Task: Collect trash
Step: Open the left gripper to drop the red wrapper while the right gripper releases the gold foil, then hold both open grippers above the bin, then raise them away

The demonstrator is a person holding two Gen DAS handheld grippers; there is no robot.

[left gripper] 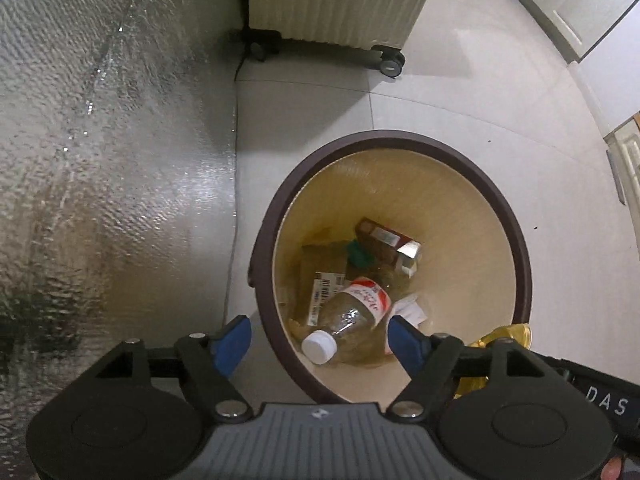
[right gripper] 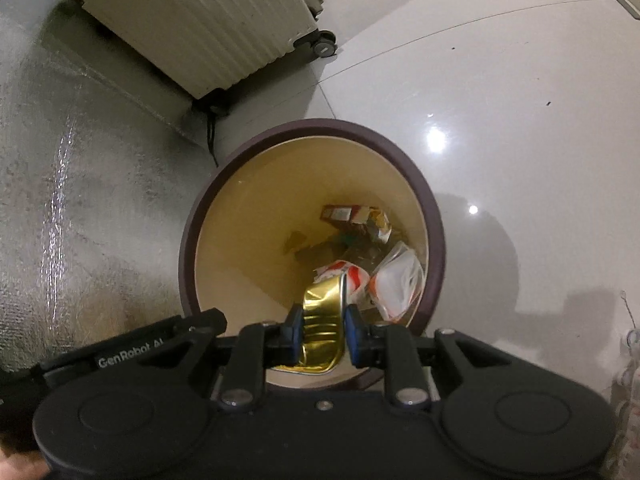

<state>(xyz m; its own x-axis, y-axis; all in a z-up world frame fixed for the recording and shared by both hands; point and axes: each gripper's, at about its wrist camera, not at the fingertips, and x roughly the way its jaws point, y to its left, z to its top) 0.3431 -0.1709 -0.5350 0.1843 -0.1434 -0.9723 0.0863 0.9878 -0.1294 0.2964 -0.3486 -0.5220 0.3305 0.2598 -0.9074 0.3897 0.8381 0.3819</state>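
Clamped between the right gripper (right gripper: 323, 330)'s jaws at lower centre, a crushed gold can (right gripper: 322, 320) is held over the bin (right gripper: 188, 240) for dropping; the left gripper (left gripper: 320, 338) is spread wide, empty, above a discarded bottle (left gripper: 352, 316).

Light: indoor, warm, moderately dim; coming from overhead.
Glare: two ceiling lamps are reflecting as bright spots on the glossy floor (right gripper: 500, 128), ahead-right of the right gripper (right gripper: 322, 330); streaky sheen is running down the textured foil sheet (left gripper: 100, 160) left of the left gripper (left gripper: 320, 340).
Shadows: bin (right gripper: 438, 240) is casting a soft shadow rightward; suitcase (left gripper: 336, 0) is shading the floor beneath it.
Distortion: fisheye is bending floor seams, corners are vignetting black.
Focus: gripper bodies nearest the lens are looking soft; bin contents reasonably sharp.
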